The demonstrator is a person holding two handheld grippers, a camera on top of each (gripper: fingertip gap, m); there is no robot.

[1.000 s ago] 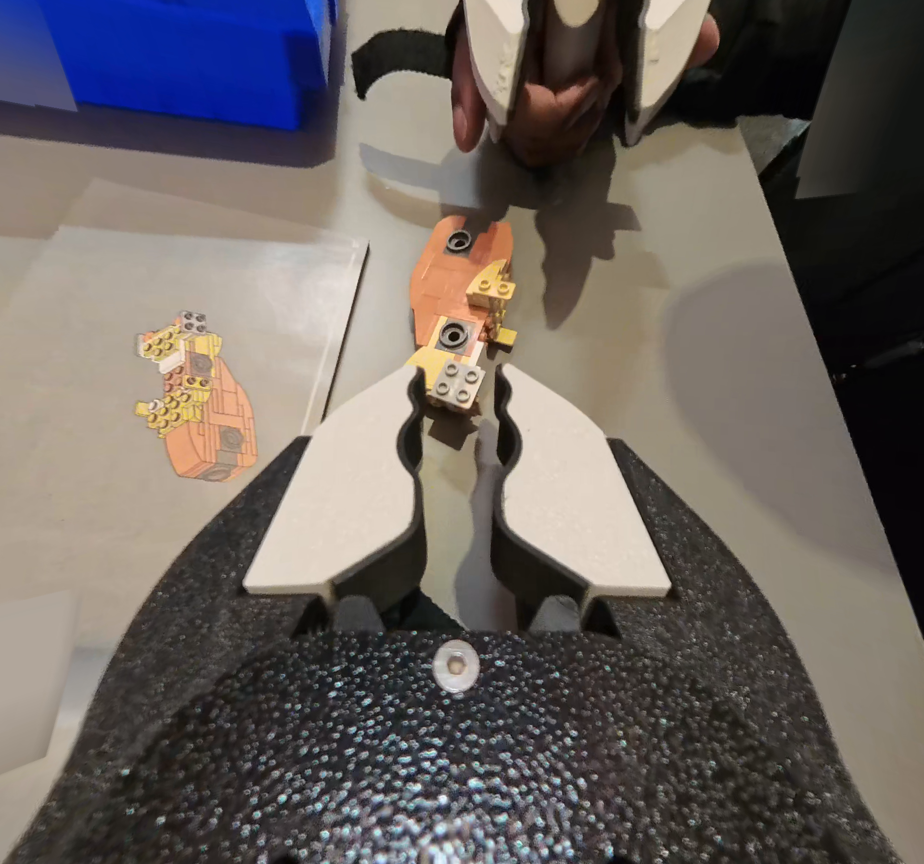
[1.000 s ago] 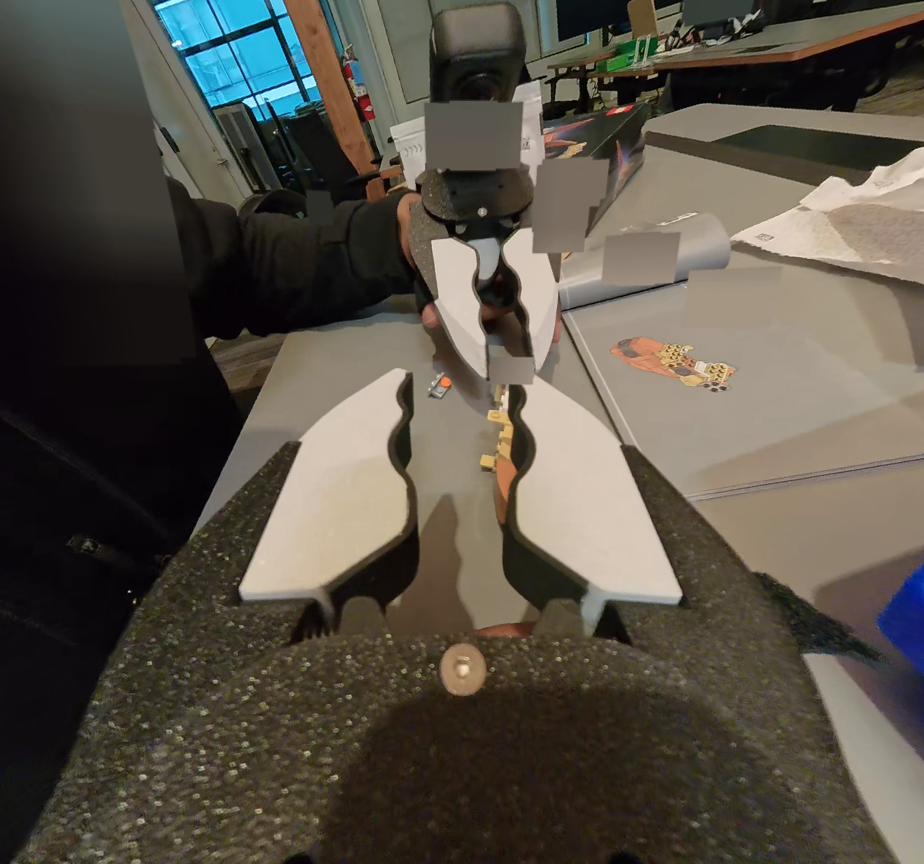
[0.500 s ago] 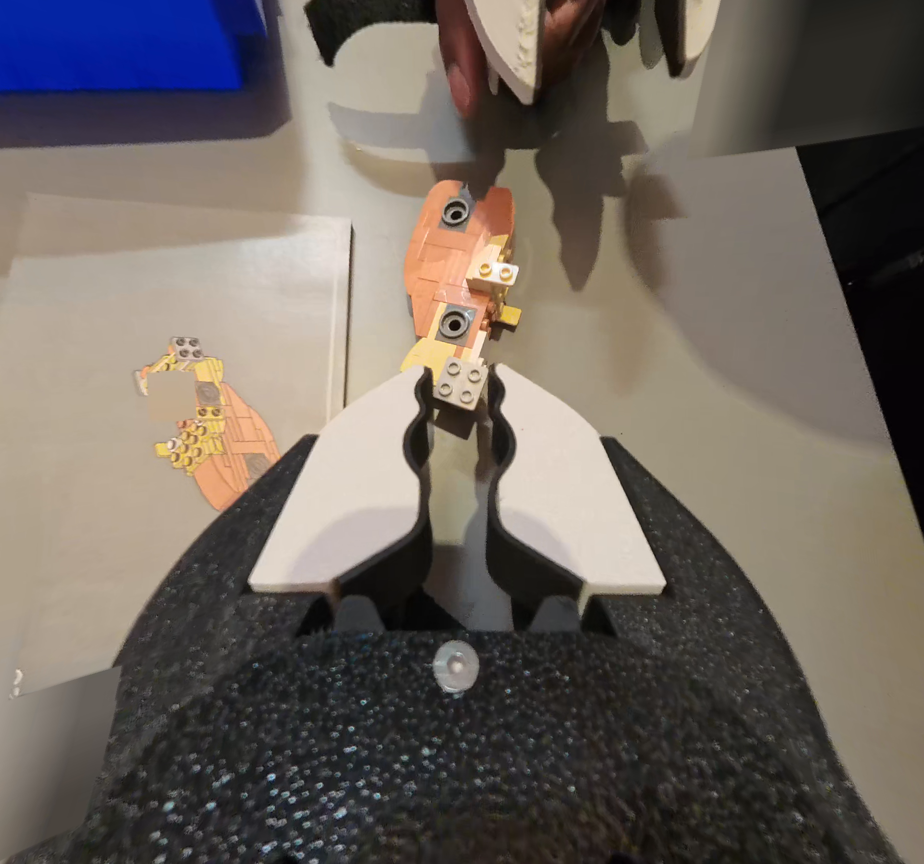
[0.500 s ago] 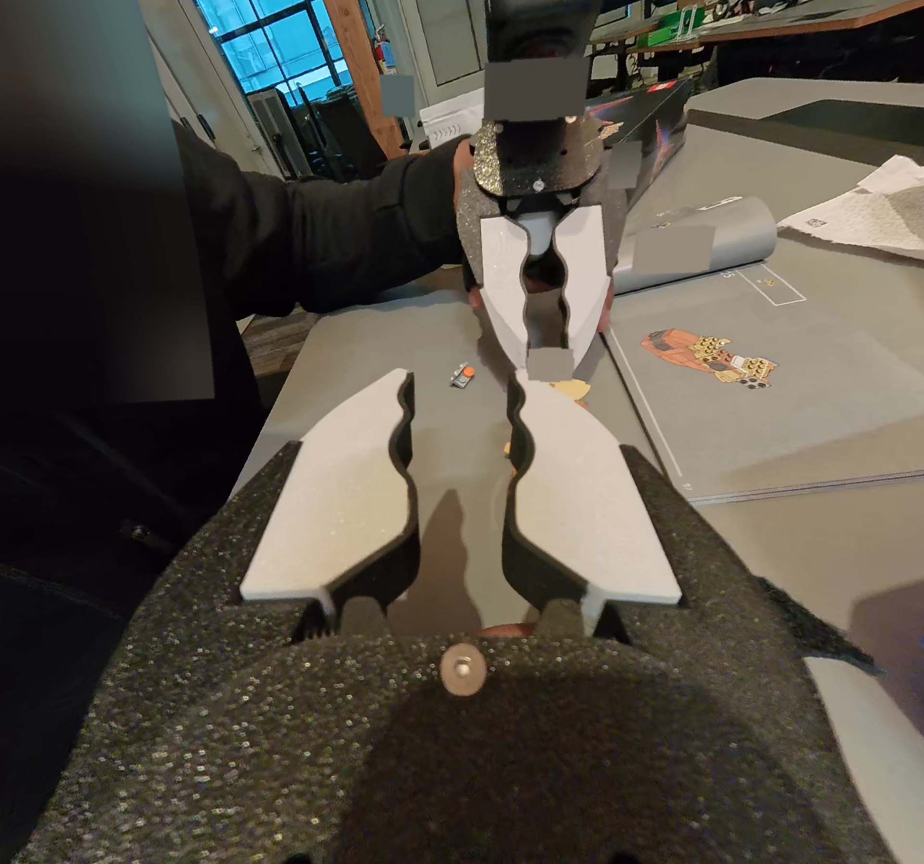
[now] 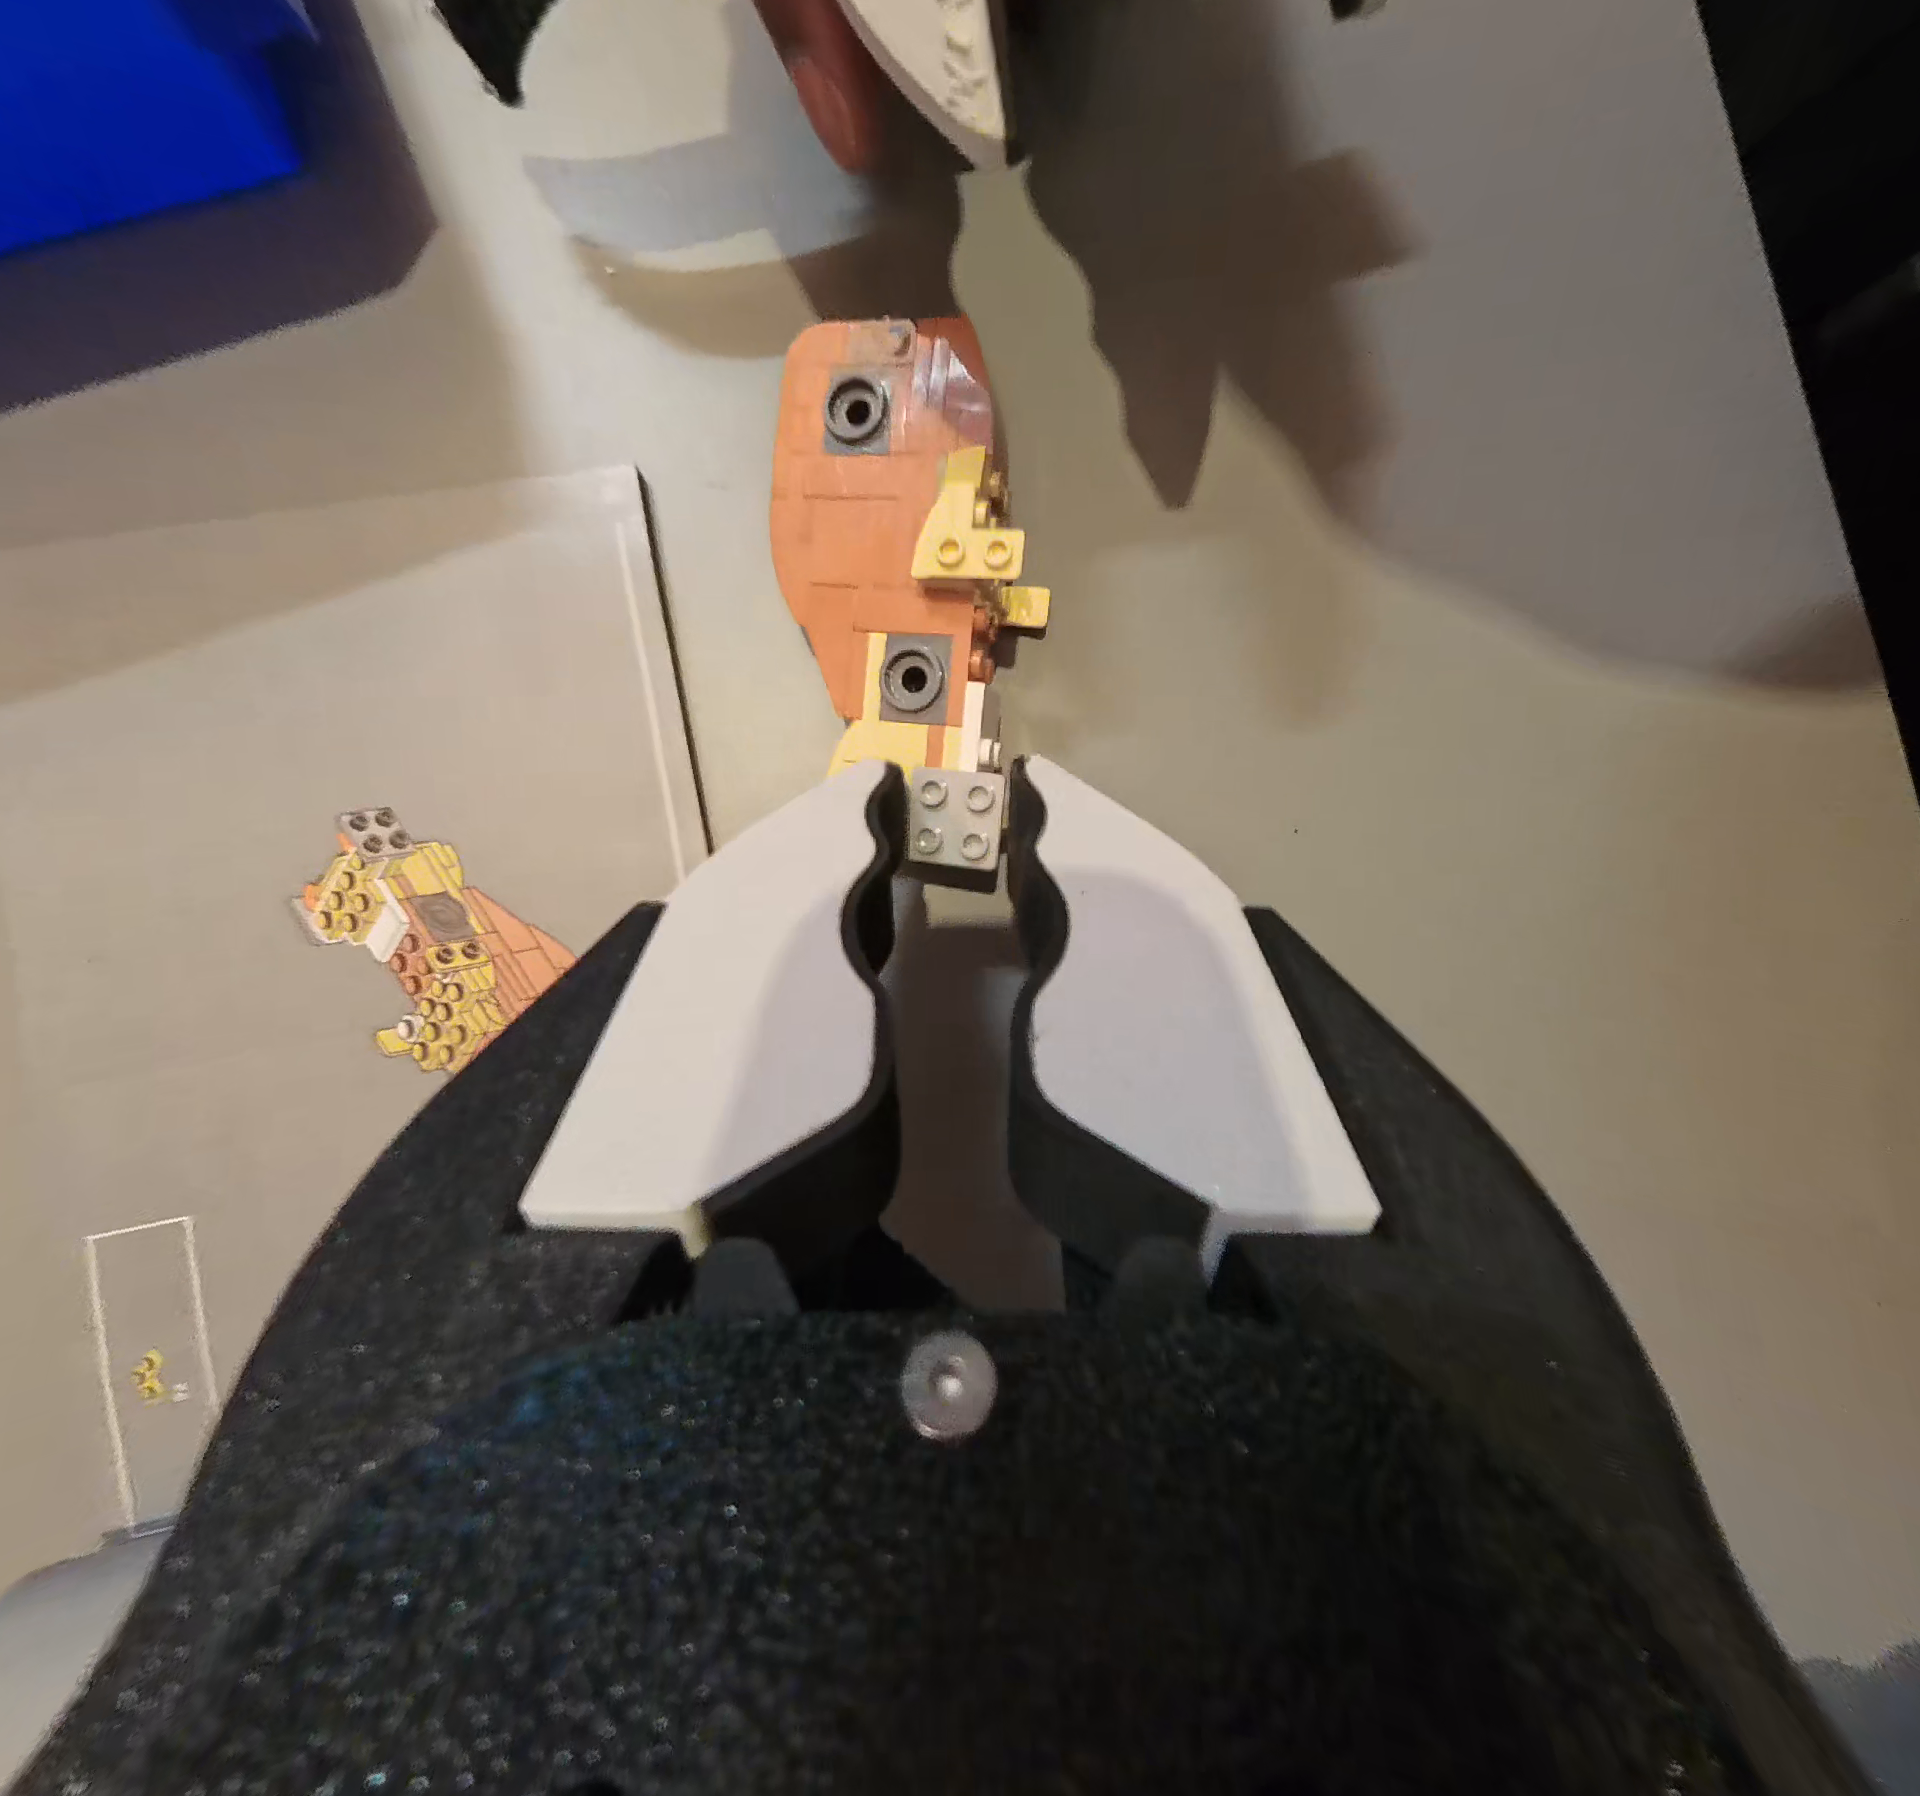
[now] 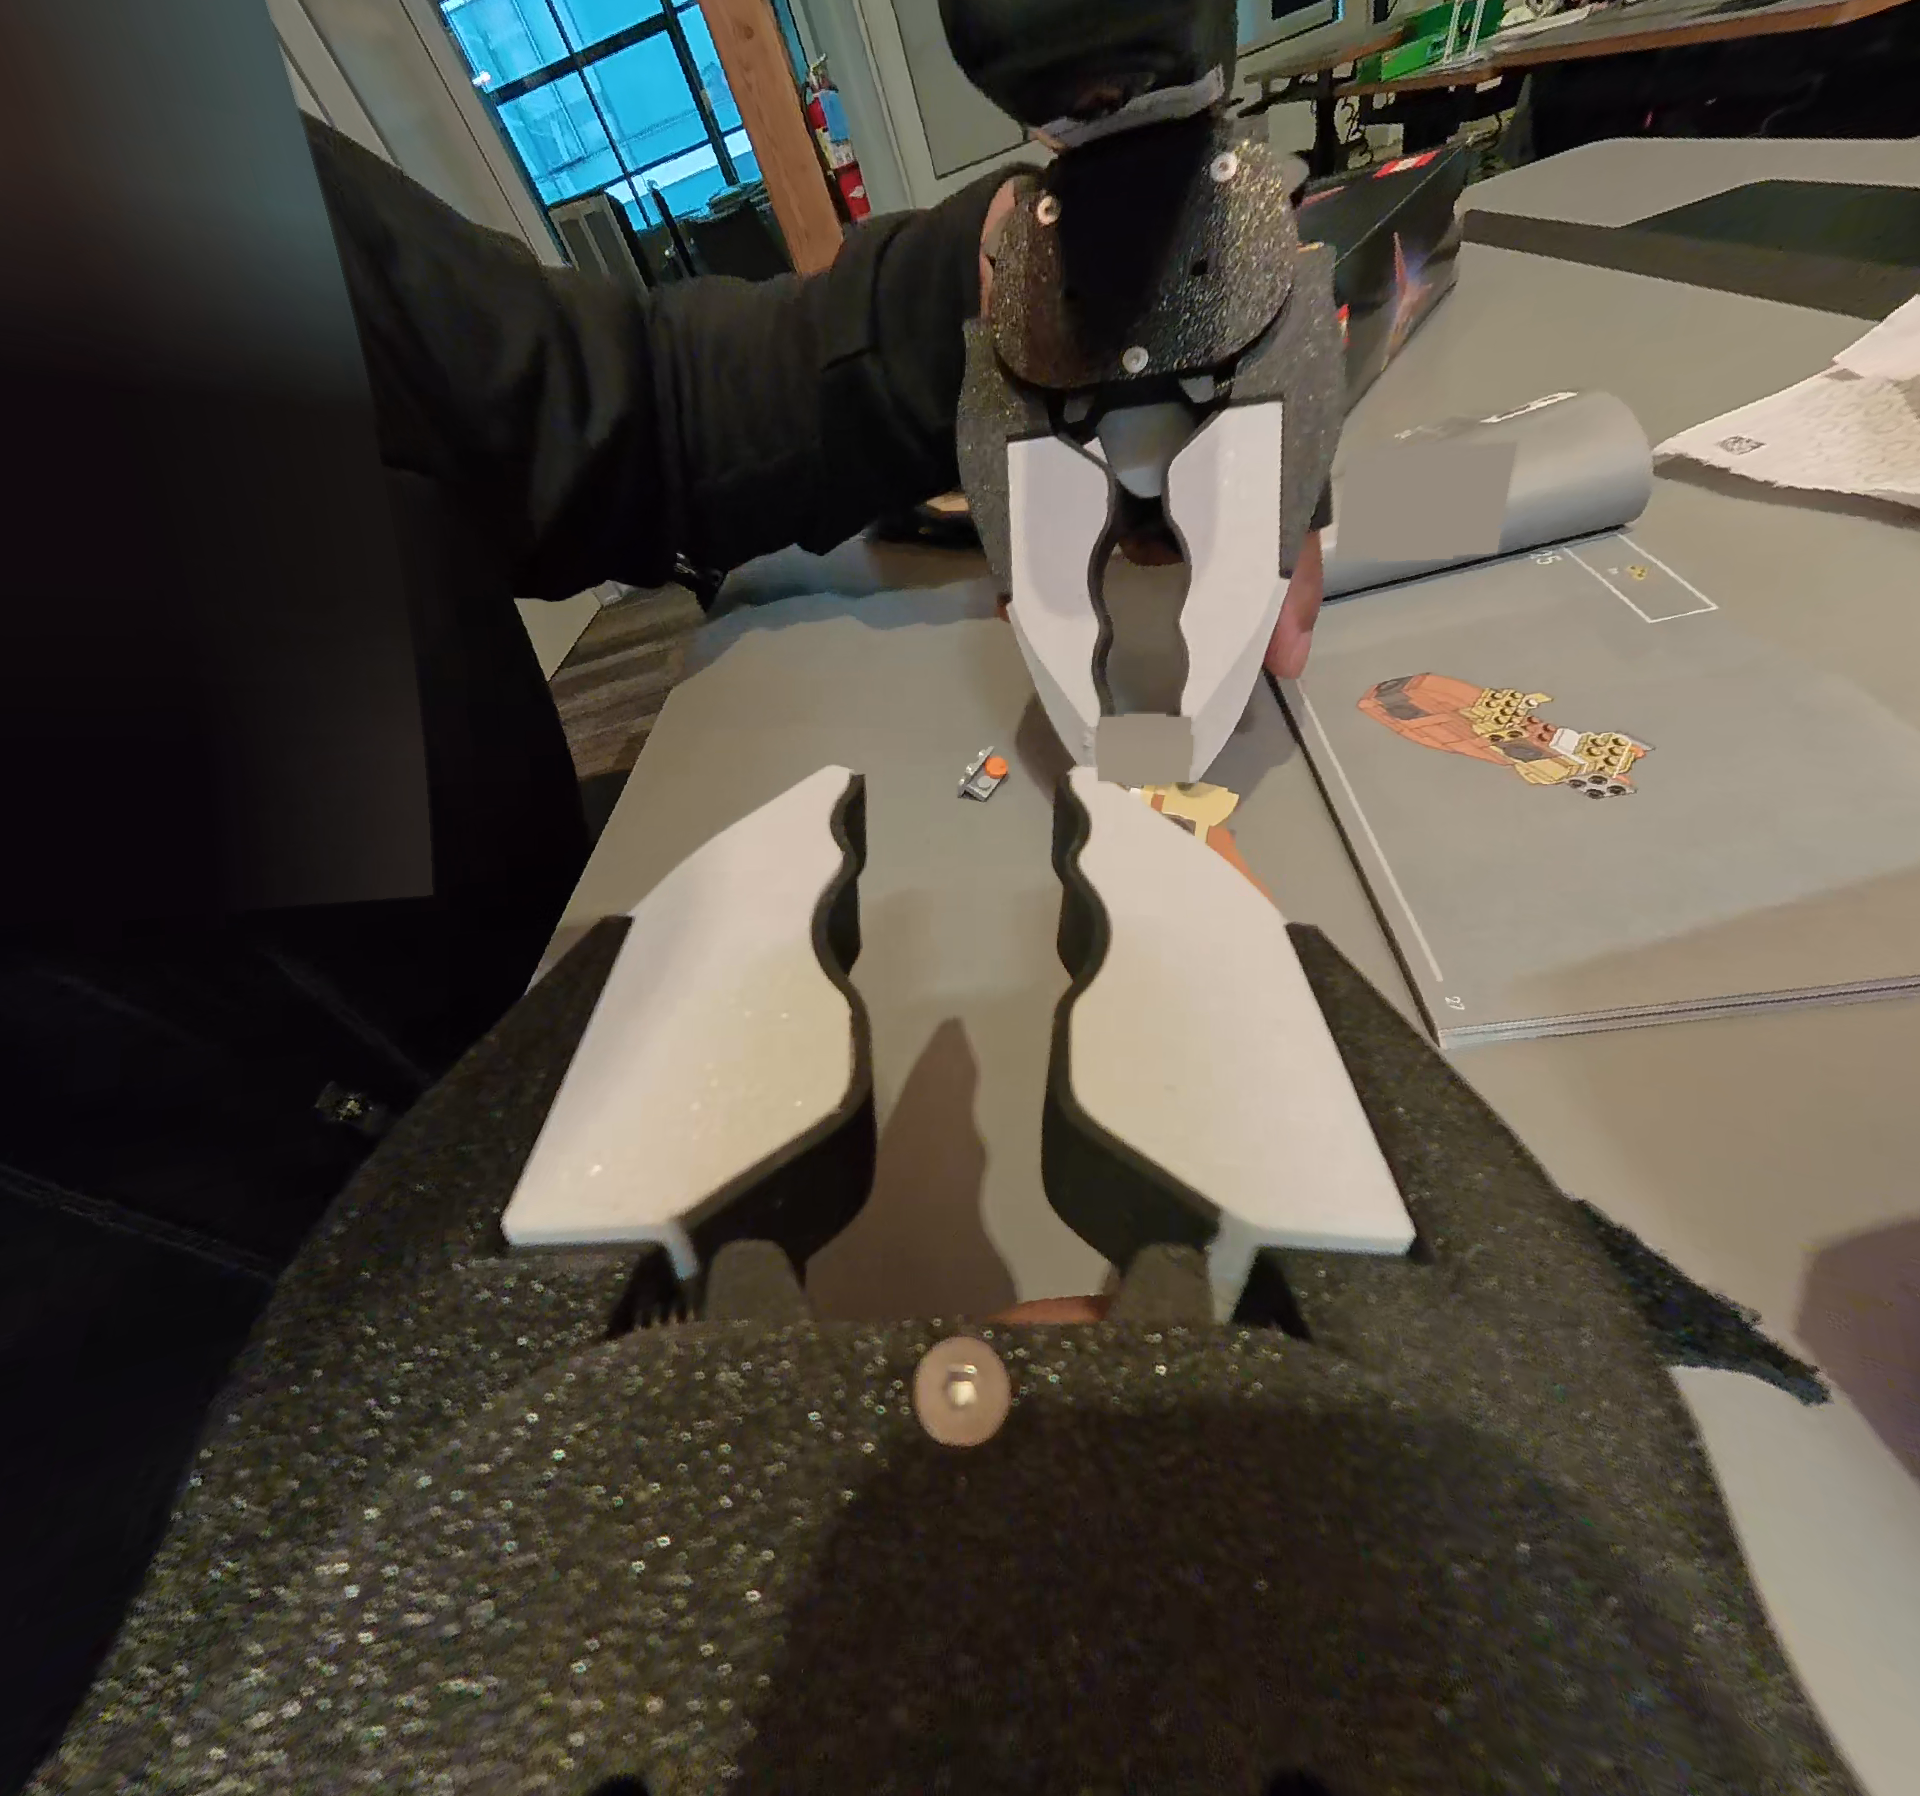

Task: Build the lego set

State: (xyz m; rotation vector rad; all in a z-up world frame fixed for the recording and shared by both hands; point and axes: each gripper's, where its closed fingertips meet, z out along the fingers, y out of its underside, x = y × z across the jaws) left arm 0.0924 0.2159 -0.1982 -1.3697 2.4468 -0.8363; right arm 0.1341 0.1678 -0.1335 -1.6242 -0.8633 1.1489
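An orange and tan lego model (image 5: 883,541) lies on the grey table, with a grey four-stud brick (image 5: 956,827) at its near end. My left gripper (image 5: 956,790) is shut on that grey brick, one fingertip on each side. In the right wrist view the left gripper (image 6: 1143,744) points down at the model (image 6: 1195,806), which is mostly hidden behind my right finger. My right gripper (image 6: 961,790) is open and empty, just above the table beside the model's far end. It also shows at the top of the left wrist view (image 5: 1169,84).
A small grey piece with an orange stud (image 6: 984,775) lies loose on the table left of the model. An open instruction booklet (image 5: 312,707) lies beside the model (image 6: 1662,811). A blue bin (image 5: 135,84) stands at the far left. The table edge (image 5: 1704,292) runs along the right. One gripper's finger ends stand about 9 cm off the other's.
My left gripper has moved forward and narrowed until its tips hold the grey brick. The right gripper has come closer to the model's far end and stays open.
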